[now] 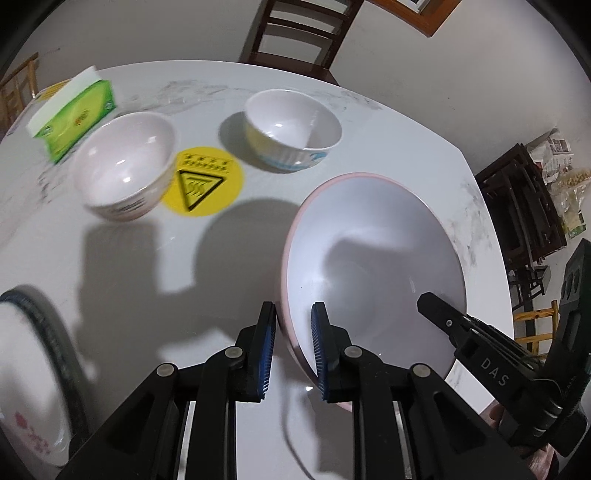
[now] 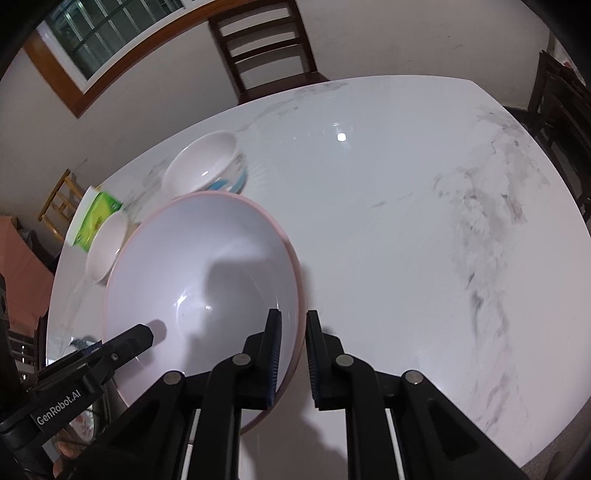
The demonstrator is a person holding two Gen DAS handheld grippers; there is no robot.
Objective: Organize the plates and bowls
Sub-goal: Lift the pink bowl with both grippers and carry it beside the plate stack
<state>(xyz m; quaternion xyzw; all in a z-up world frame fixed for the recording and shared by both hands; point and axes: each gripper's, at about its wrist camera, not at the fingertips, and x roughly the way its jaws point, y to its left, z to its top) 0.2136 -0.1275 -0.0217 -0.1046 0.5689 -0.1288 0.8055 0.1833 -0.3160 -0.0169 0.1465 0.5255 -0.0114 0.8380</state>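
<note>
A large pink-rimmed bowl hangs tilted above the white marble table, held from both sides. My left gripper is shut on its left rim. My right gripper is shut on its right rim and also shows in the left wrist view as the right gripper. A pale pink small bowl and a white bowl with blue print stand further back. A plate with a dark rim and pink flowers lies at the near left.
A green tissue box stands at the table's far left. A round yellow warning sticker lies between the two small bowls. A dark wooden chair stands behind the table, more dark furniture at the right.
</note>
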